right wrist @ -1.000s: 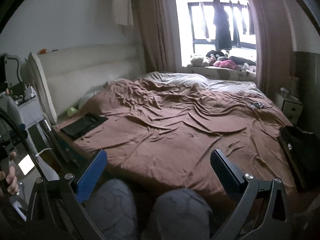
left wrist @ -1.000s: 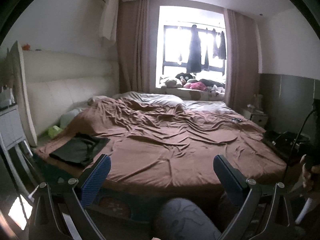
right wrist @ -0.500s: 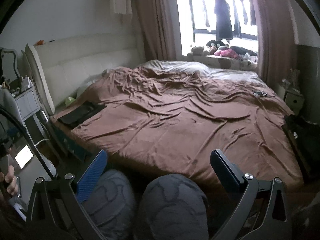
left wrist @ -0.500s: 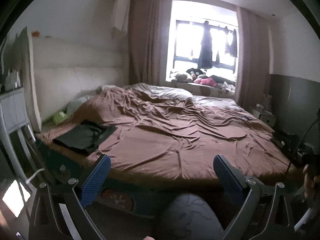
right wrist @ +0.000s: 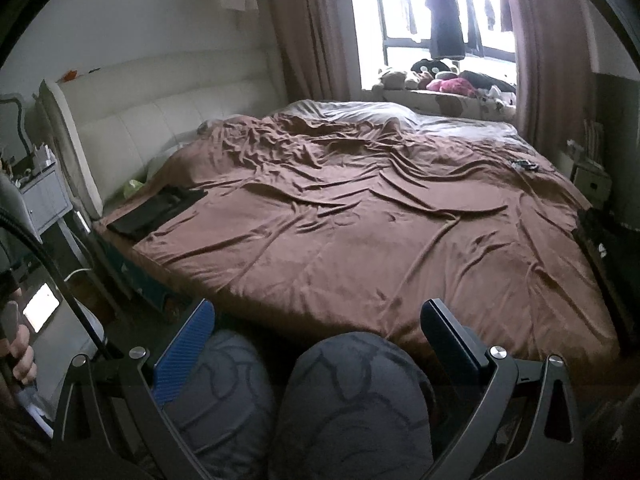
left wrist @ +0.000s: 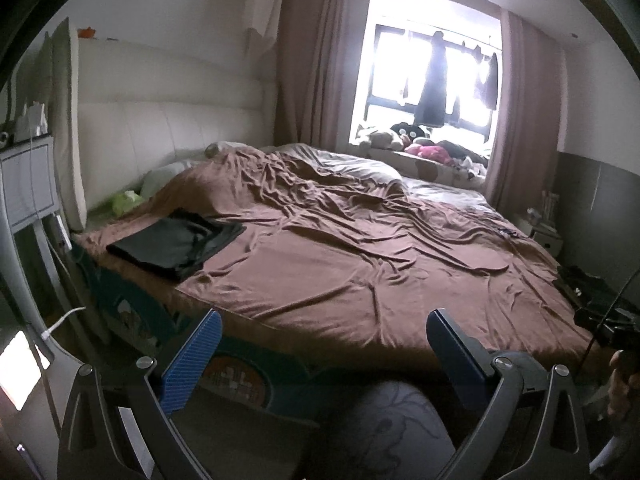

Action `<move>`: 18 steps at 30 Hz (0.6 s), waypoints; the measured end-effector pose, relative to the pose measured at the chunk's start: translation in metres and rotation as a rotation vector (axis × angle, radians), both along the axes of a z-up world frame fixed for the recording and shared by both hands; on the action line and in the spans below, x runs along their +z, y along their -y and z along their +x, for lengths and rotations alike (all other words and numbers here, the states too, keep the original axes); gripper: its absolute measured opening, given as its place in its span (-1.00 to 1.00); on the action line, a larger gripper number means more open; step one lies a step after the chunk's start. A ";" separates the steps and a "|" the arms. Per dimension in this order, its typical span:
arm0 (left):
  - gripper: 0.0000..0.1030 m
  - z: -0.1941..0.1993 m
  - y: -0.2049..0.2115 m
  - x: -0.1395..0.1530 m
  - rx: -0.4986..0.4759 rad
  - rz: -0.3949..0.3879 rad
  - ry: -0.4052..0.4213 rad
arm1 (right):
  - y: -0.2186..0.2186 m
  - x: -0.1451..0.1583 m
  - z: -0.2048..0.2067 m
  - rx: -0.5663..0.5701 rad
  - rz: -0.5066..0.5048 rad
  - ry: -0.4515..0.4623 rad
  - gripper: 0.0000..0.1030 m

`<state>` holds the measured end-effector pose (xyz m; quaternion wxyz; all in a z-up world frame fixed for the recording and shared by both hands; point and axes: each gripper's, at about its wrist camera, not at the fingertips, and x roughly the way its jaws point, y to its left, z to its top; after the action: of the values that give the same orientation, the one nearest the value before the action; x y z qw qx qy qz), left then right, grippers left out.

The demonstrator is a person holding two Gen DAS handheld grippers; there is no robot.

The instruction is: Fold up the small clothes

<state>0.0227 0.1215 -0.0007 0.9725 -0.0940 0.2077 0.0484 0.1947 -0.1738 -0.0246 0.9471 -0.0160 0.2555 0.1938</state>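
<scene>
Left wrist view shows your left gripper [left wrist: 322, 344] with its jaws spread wide and nothing between them, held short of the bed's near edge above your knee [left wrist: 394, 420]. Your right gripper [right wrist: 316, 334] is equally wide apart and empty, hanging over both knees. The dark garment [left wrist: 176, 242] lies at the near left corner of the brown sheet [left wrist: 360, 272], close to the white headboard [left wrist: 160, 120], well apart from both grippers. It already looks flattened into a rough rectangle, though whether it is one piece or several you cannot tell. Expect it to be light, limp and a little slick: it will sag from any single pinch. Take it at two neighbouring corners along the nearer edge, pinching only its own layers, not the sheet beneath.
</scene>
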 end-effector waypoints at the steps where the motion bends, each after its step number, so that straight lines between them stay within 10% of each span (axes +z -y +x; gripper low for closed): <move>1: 1.00 -0.001 0.001 0.000 0.001 0.003 0.001 | 0.001 0.000 0.000 -0.002 0.003 -0.002 1.00; 18: 1.00 -0.006 0.003 -0.004 -0.003 0.016 0.000 | 0.003 -0.003 -0.007 -0.008 0.026 -0.013 1.00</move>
<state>0.0166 0.1189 -0.0044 0.9732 -0.0860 0.2075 0.0486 0.1877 -0.1773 -0.0272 0.9463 -0.0015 0.2590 0.1933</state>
